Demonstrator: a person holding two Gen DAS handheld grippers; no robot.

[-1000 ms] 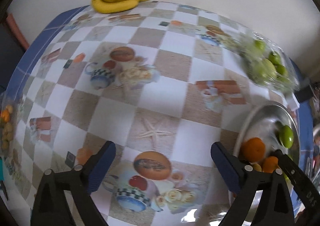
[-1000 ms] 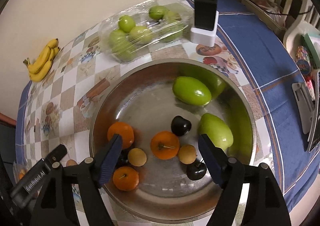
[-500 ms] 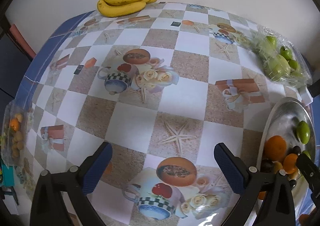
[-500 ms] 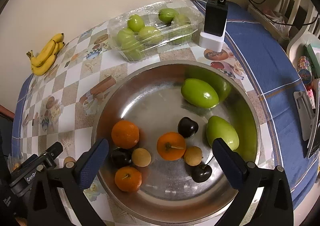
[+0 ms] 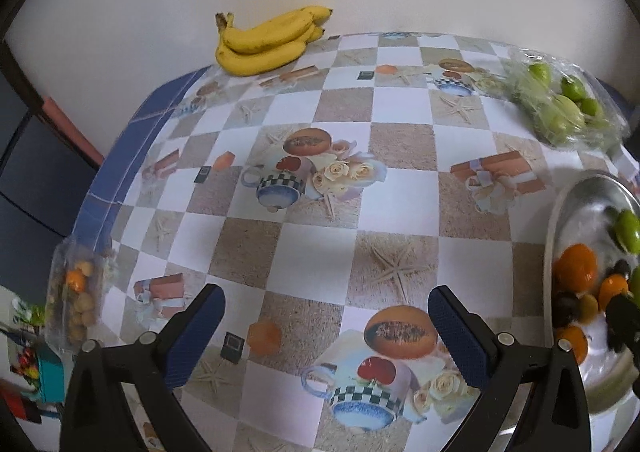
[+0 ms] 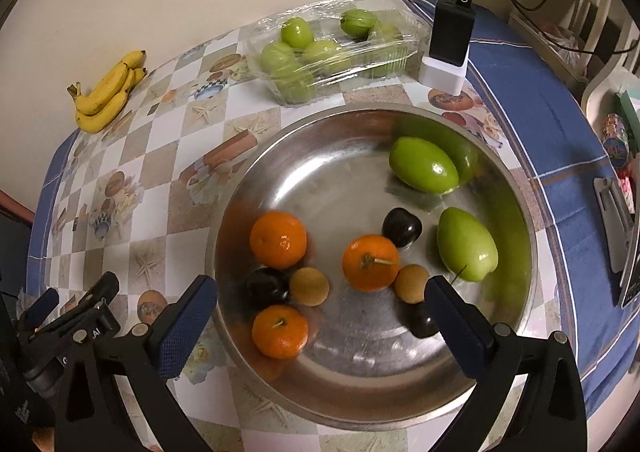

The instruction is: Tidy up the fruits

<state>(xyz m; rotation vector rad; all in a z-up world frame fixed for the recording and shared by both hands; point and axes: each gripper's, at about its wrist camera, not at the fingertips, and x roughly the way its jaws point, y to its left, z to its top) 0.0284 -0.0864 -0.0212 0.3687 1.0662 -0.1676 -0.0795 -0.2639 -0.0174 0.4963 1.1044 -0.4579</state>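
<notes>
Checkered tablecloth [image 5: 404, 140] with teapots, roses and starfish printed on it covers the table, blue border round the edges, plain pale wall behind. Both grippers were just spreading and now sit wide open with nothing between the jaws. The right gripper [image 6: 320, 302] hangs over the near side of a big steel bowl [image 6: 344, 188], angled steeply down. Inside the bowl: three oranges, one toward the left [image 6: 278, 239], one in the middle [image 6: 370, 262] and one nearest the camera [image 6: 280, 331], two green mangoes on the right side [image 6: 424, 170] [image 6: 466, 245], a few dark plums [image 6: 401, 227] and two small tan round fruits [image 6: 309, 286]. One plum is partly hidden behind the right finger. The left gripper [image 5: 326, 310] is over bare tablecloth to the left of the bowl, not touching anything. Up against the wall there's a bunch of bananas [image 5: 269, 41], and a clear plastic tray of green fruit [image 6: 328, 48] wrapped in film sits just past the bowl. A black charger on a white base [image 6: 450, 40] stands beside that tray, cable running off. At the table's left edge there's a clear bag of small fruit [image 5: 76, 304], too blurry to say what kind.
</notes>
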